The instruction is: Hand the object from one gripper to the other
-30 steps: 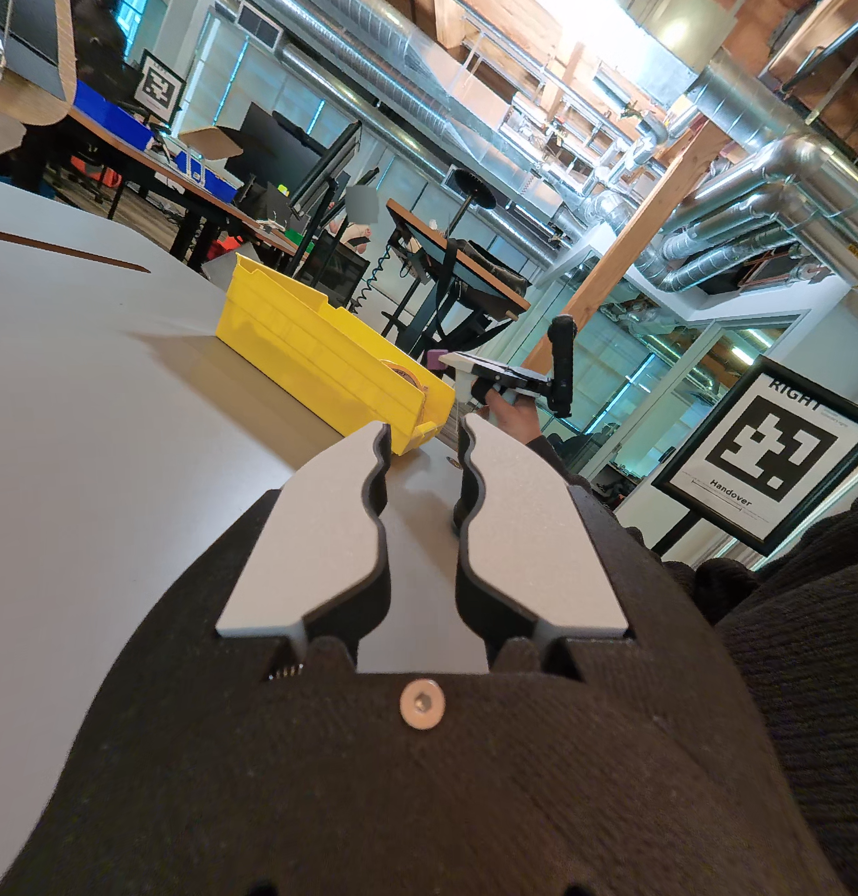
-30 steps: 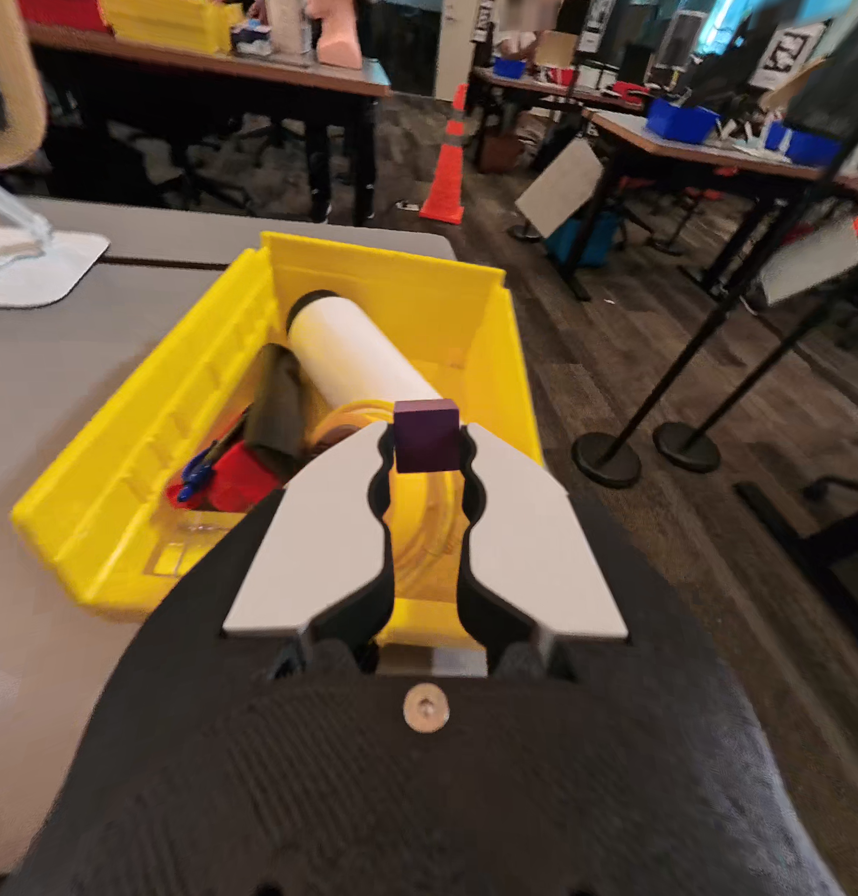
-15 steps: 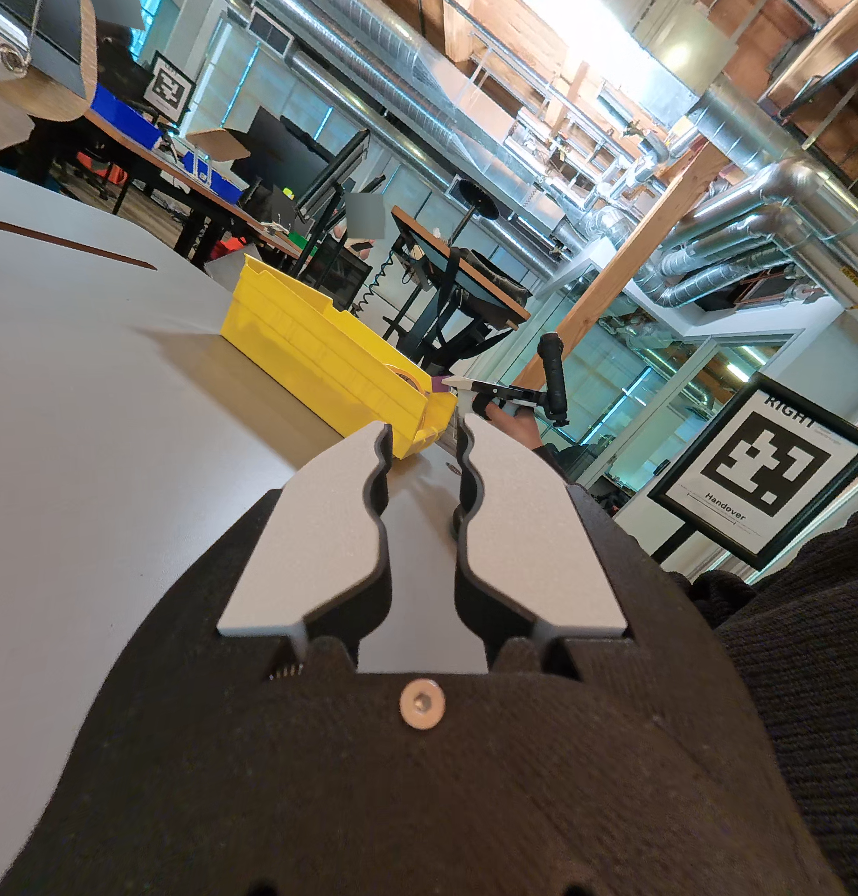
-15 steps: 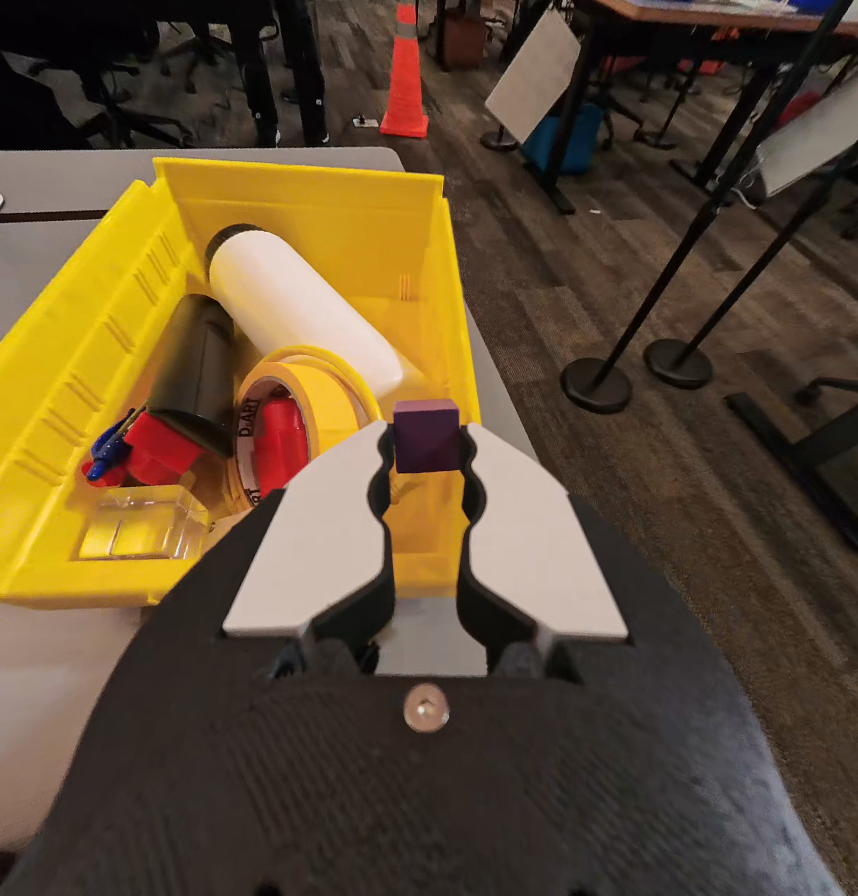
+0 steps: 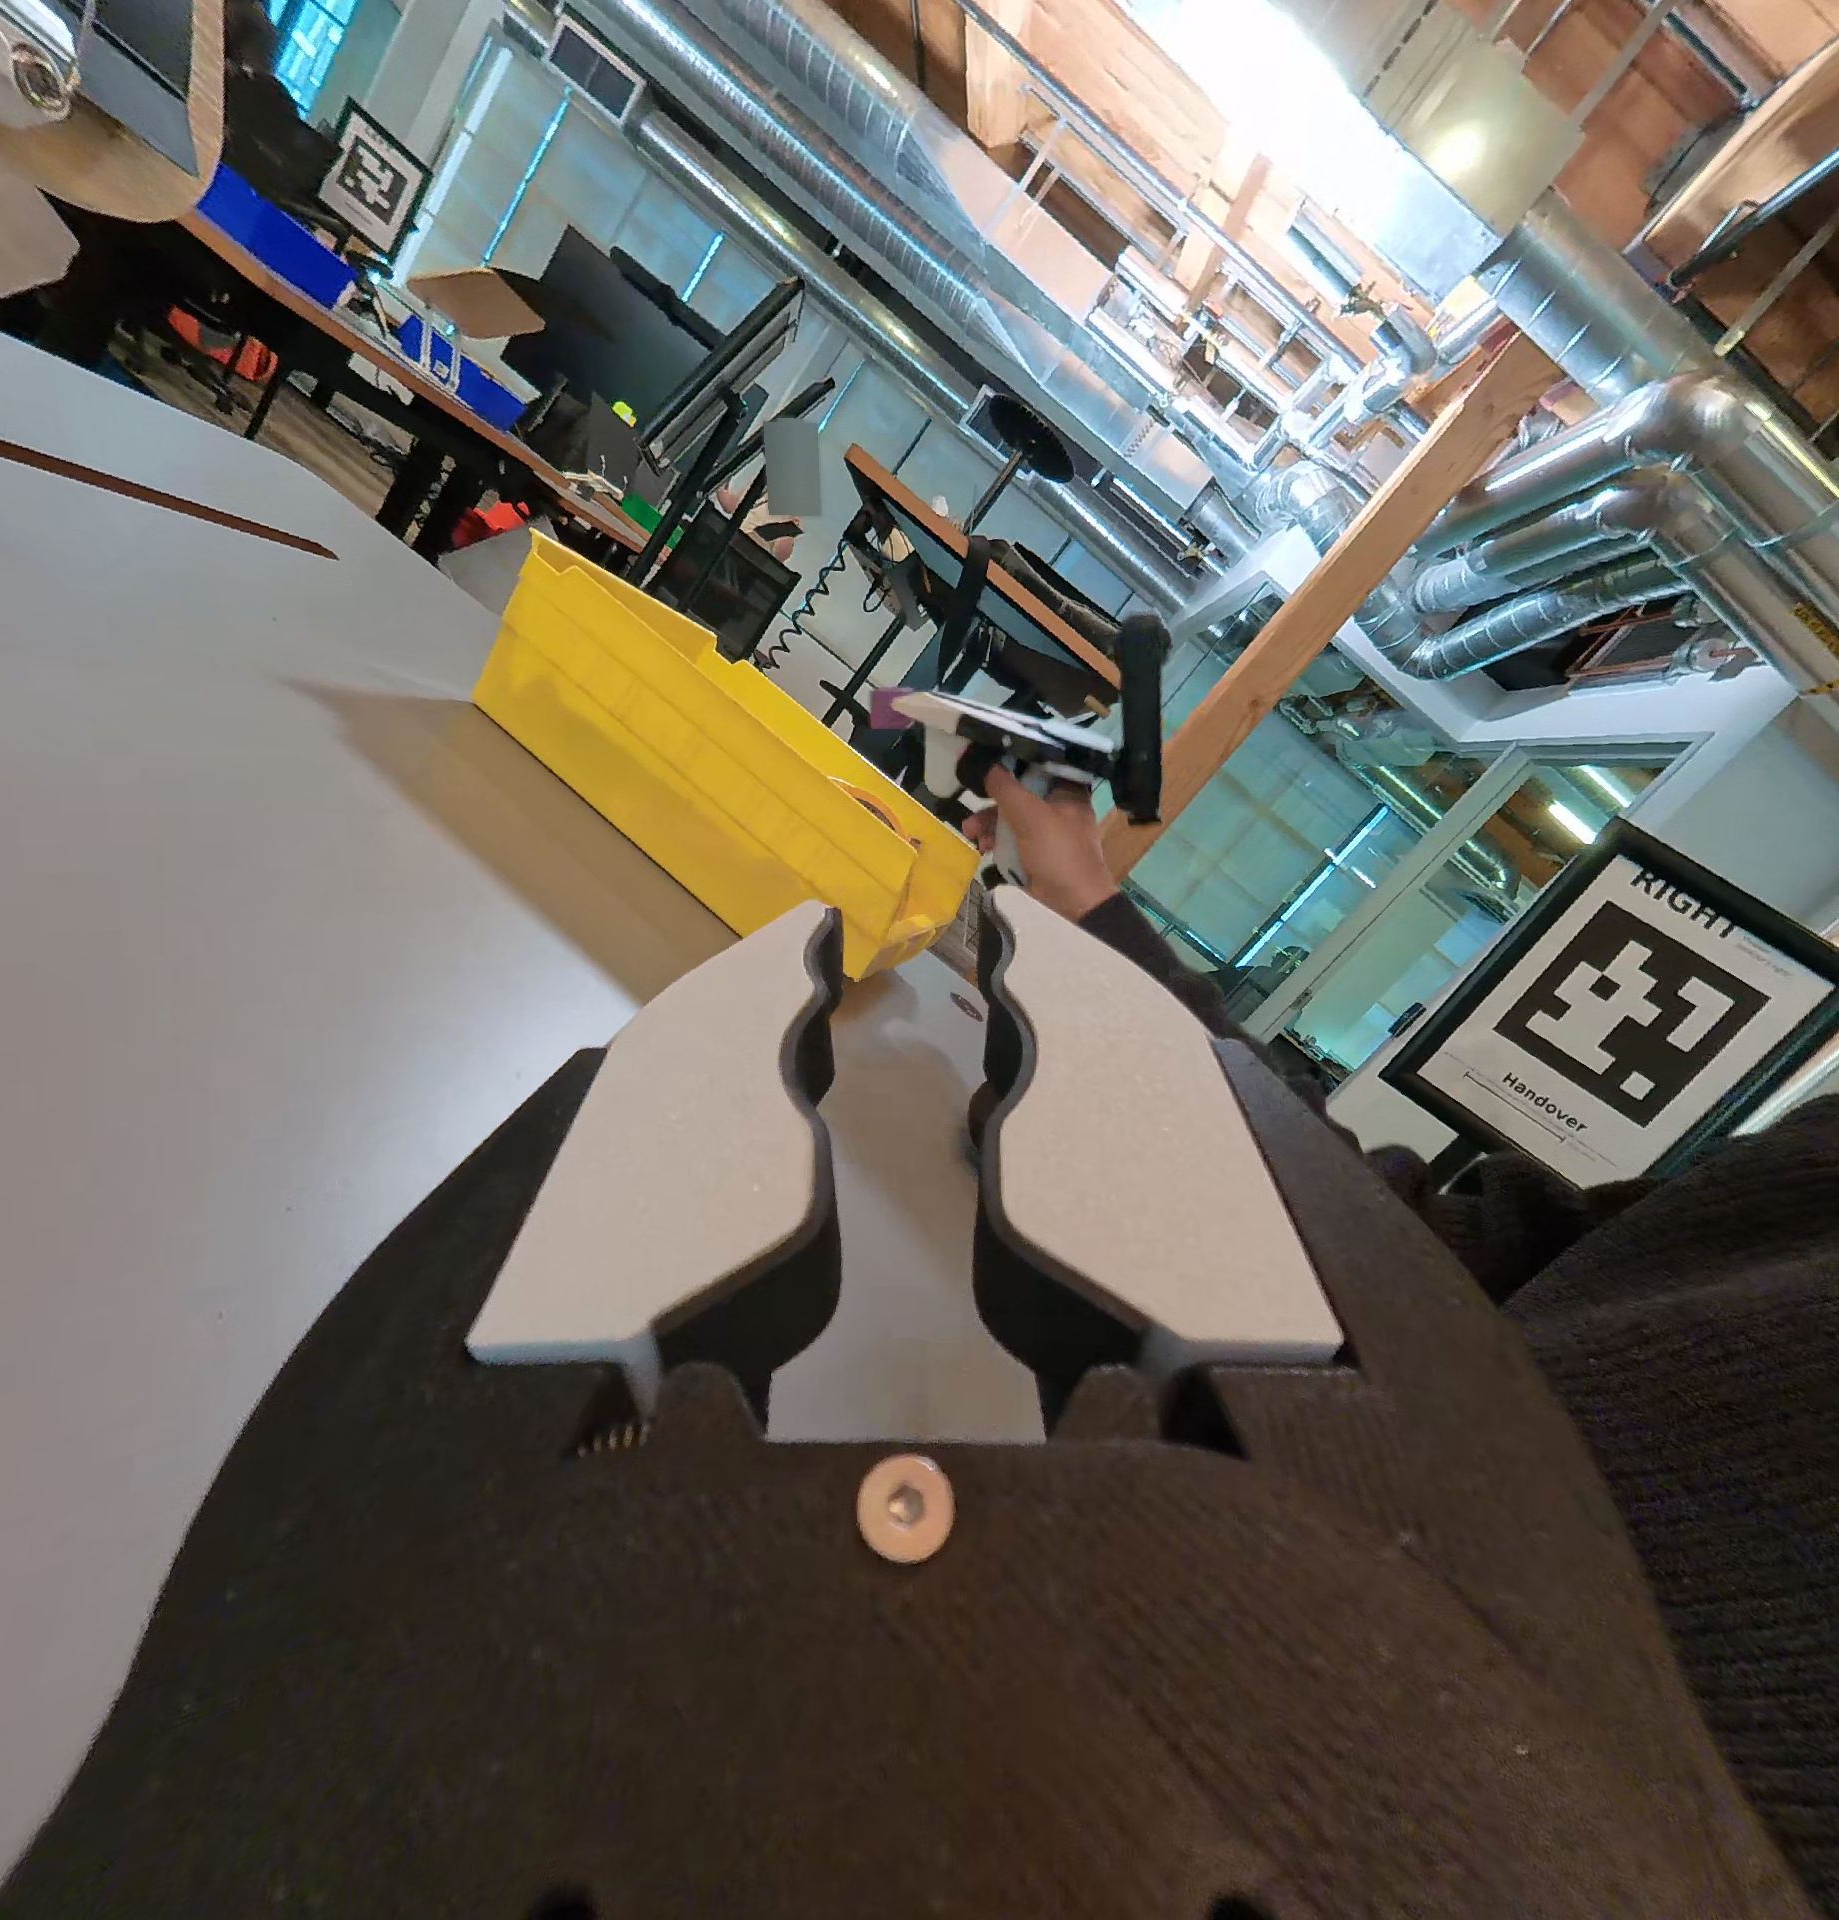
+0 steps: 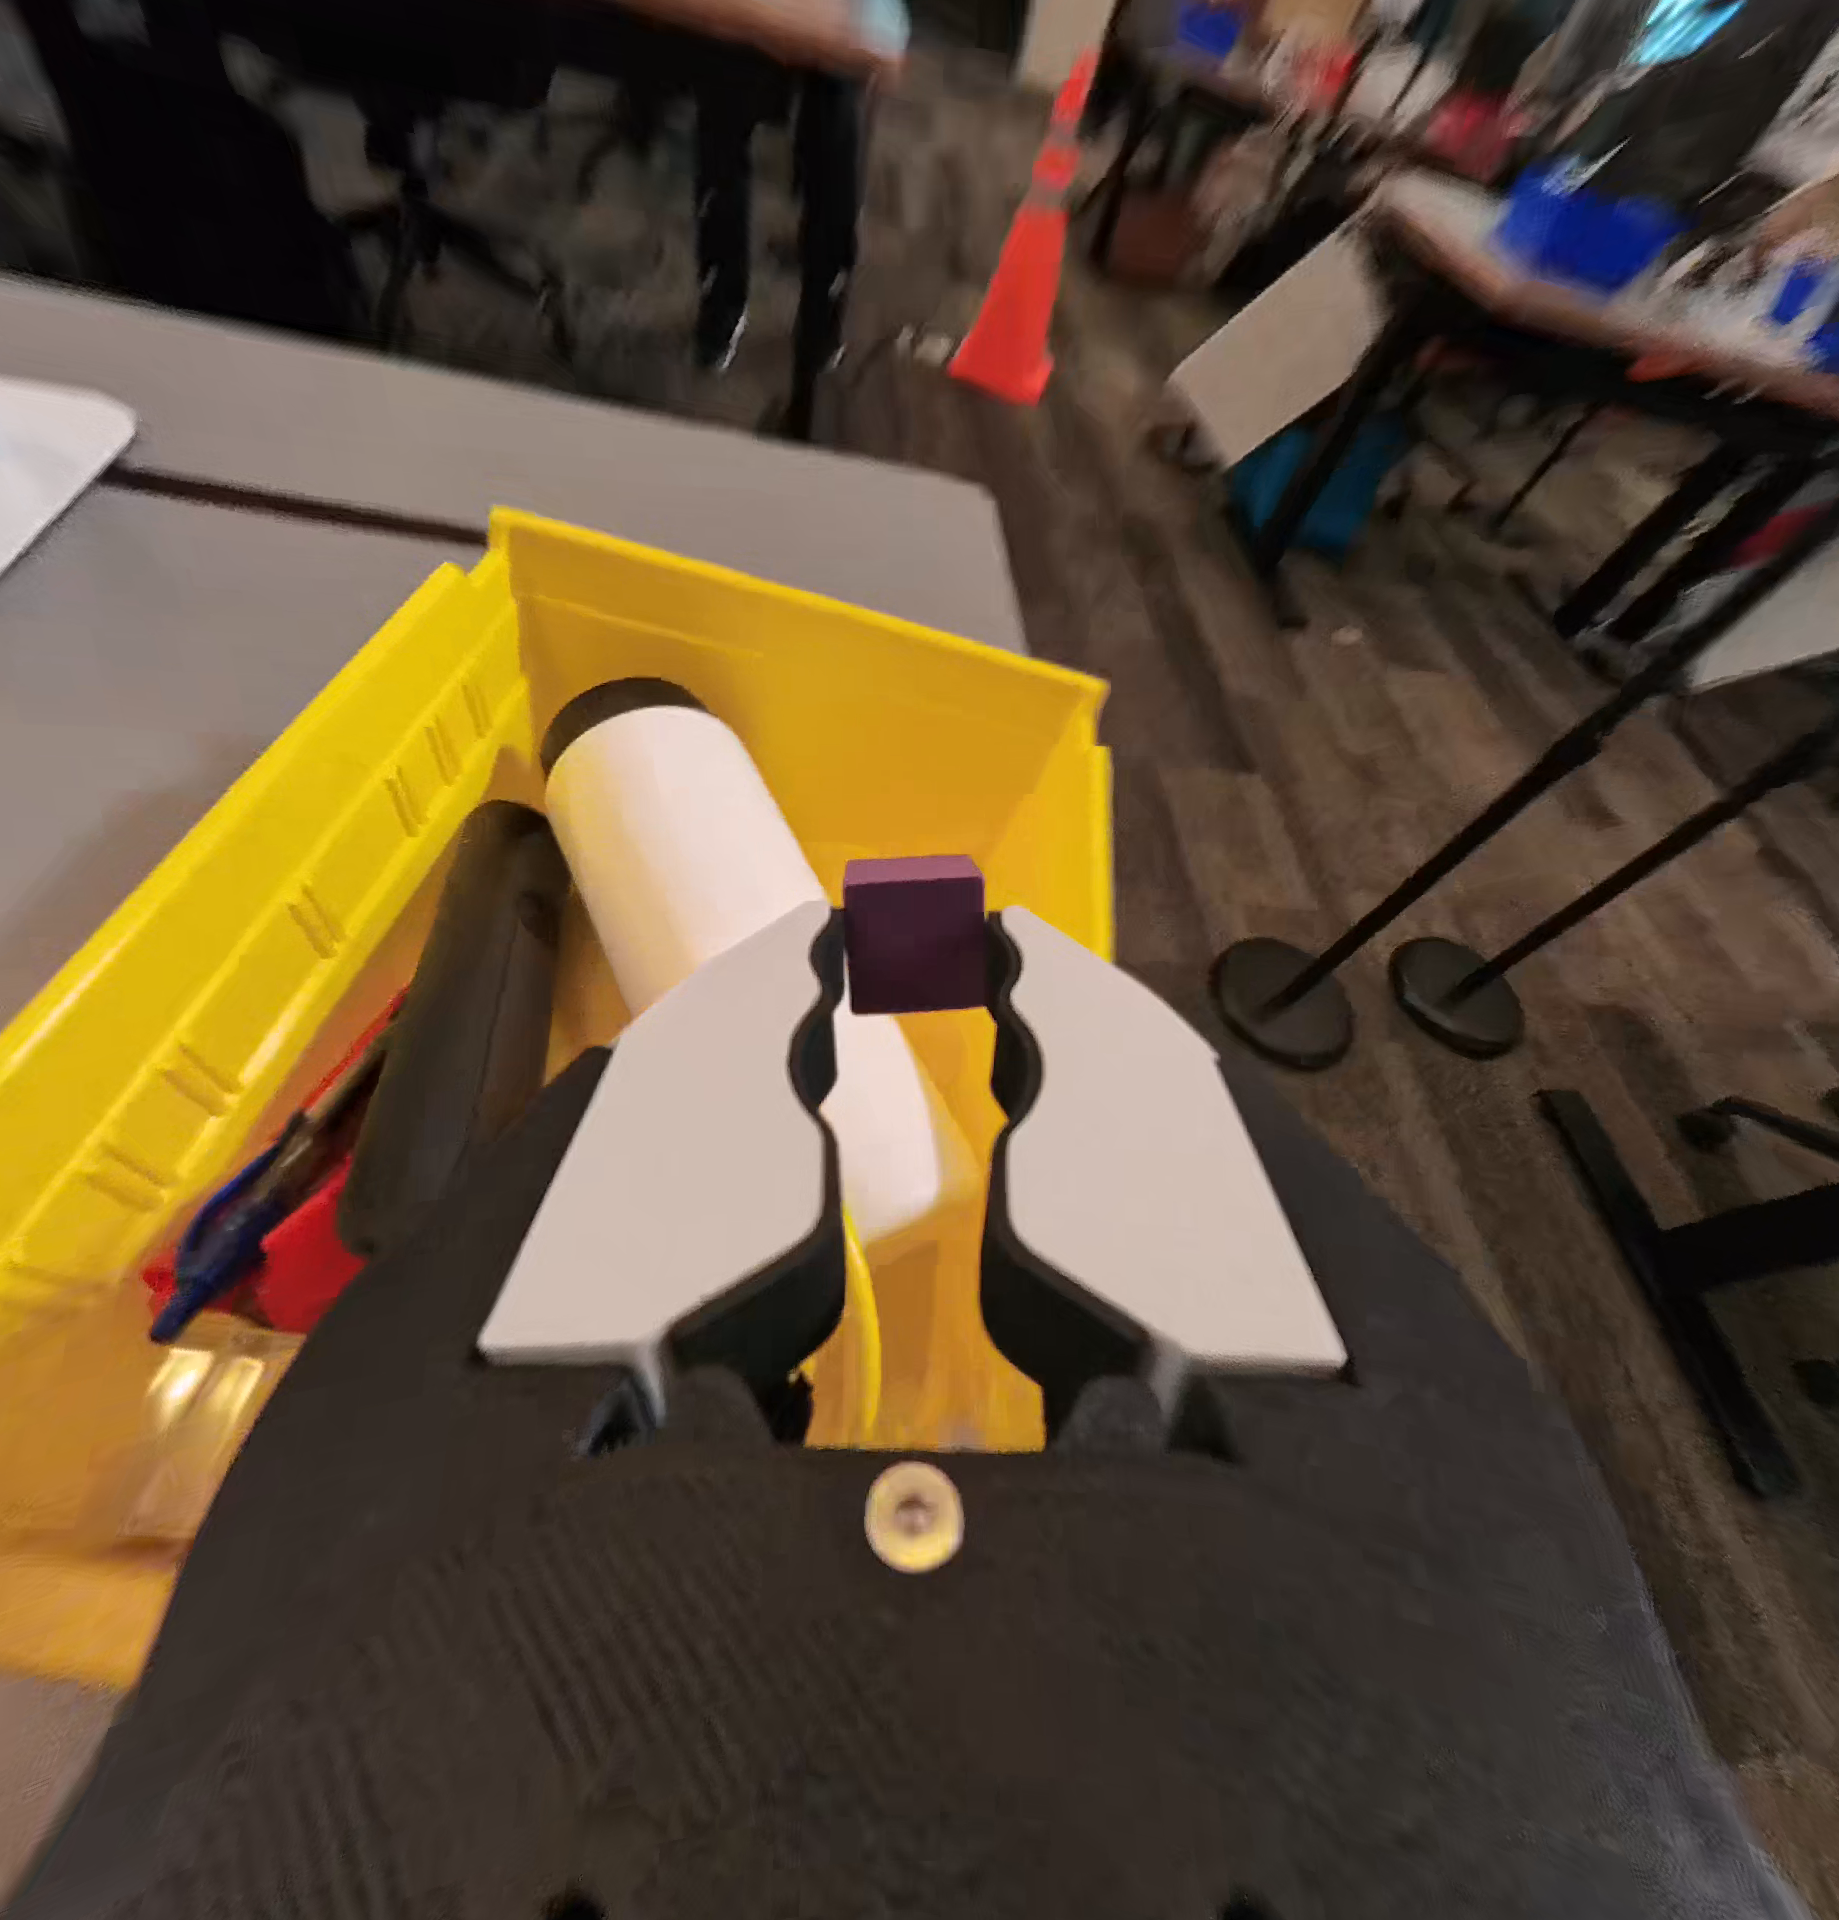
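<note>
Grey bench (image 5: 219, 883) fills the left of my left wrist view, and the left hand-held gripper (image 5: 907, 920) hangs low over it with its two fingers apart and nothing between them. Beyond its tips stands the yellow bin (image 5: 686, 748), set near the bench's far right corner. Further right and higher, I see the right hand-held gripper (image 5: 899, 712) from the side, carried by a hand (image 5: 1040, 842), with the purple cube (image 5: 887, 710) poking out at its tip, over the bin's near end. A framed black-and-white marker sign (image 5: 1621, 1023) stands at the far right, and a dark knitted sleeve (image 5: 1725, 1455) fills the lower right corner.

From my right wrist view, which is blurred, the bench (image 6: 271, 447) runs along the left, with a white plate-like base (image 6: 32, 468) at its edge. The yellow bin (image 6: 302, 883) lies below the gripper, holding a blue-handled tool (image 6: 214, 1242) and a red item (image 6: 307, 1262) at its near left, a black cylinder (image 6: 458, 997), then a white bottle with a black cap (image 6: 676, 842) lying on its side. The right hand-held gripper (image 6: 913, 935) is clamped on the purple cube (image 6: 915, 935), which sits between the fingertips, held in the air above the bin's right half. Past the bench on the right are an orange cone (image 6: 1014, 281) and two black stanchion bases (image 6: 1279, 997) on the floor.
</note>
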The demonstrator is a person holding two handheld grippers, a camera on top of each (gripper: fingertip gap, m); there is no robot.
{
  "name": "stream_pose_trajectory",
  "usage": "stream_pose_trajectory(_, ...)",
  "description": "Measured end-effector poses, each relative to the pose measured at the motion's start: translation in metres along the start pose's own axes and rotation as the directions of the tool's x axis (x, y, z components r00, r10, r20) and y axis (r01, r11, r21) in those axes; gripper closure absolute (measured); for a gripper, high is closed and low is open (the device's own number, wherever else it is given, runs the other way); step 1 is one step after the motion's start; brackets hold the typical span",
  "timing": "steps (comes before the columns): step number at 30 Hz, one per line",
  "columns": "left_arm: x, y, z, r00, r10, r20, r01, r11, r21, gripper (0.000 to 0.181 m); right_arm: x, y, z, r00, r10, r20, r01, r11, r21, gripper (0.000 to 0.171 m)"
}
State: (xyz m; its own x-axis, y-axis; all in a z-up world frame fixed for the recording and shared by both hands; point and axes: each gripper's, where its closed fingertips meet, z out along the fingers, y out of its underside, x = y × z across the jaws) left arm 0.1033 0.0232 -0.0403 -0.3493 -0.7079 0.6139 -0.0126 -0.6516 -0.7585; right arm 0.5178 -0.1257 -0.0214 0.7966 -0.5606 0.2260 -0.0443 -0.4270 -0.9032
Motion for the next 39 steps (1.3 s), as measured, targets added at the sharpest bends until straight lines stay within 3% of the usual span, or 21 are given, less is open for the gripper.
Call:
stream_pose_trajectory(3,-0.004,0.001,-0.002,0.999,0.018,0.031,-0.018,1.0,0.0,0.157,-0.011,0.001,0.048,0.994,-0.039,0.102,0.062,0.972,-0.228,0.145)
stream_pose_trajectory(5,-0.007,0.002,-0.003,0.998,0.035,0.05,-0.034,0.999,-0.008,0.157,-0.01,0.016,0.076,0.992,-0.052,0.116,0.097,0.899,-0.426,0.145)
stream_pose_trajectory(9,-0.009,0.0,-0.005,0.997,0.046,0.062,-0.045,0.999,-0.012,0.157,-0.007,0.042,0.112,0.994,-0.025,0.105,0.082,0.803,-0.591,0.145)
stream_pose_trajectory(17,-0.01,-0.008,-0.014,0.999,0.006,0.047,-0.005,1.0,-0.03,0.16,0.0,0.049,0.117,0.997,0.009,0.079,0.041,0.793,-0.608,0.141)
stream_pose_trajectory(21,-0.013,-0.015,-0.016,0.998,0.001,0.06,-0.001,1.0,-0.001,0.16,-0.001,0.029,0.106,0.998,-0.022,0.061,0.052,0.826,-0.562,0.127)
stream_pose_trajectory(24,-0.014,-0.017,-0.017,0.998,0.01,0.068,-0.01,1.0,0.007,0.16,-0.02,-0.018,0.082,0.995,-0.056,0.079,0.086,0.889,-0.45,0.126)
stream_pose_trajectory(28,-0.016,-0.024,-0.019,0.995,0.035,0.095,-0.037,0.999,0.024,0.16,-0.119,-0.11,0.009,0.946,-0.087,0.314,0.118,0.989,-0.084,0.131)
stream_pose_trajectory(30,-0.015,-0.032,-0.022,0.993,0.044,0.11,-0.048,0.998,0.037,0.158,-0.192,-0.126,-0.037,0.867,-0.153,0.474,0.14,0.988,0.063,0.133)
stream_pose_trajectory(35,-0.007,-0.087,-0.052,0.96,0.141,0.242,-0.161,0.985,0.065,0.153,-0.34,-0.096,-0.108,0.667,-0.257,0.699,0.146,0.965,0.216,0.136)
stream_pose_trajectory(39,0.0,-0.175,-0.121,0.816,0.26,0.517,-0.321,0.946,0.032,0.152,-0.405,-0.051,-0.123,0.599,-0.273,0.753,0.146,0.962,0.232,0.141)
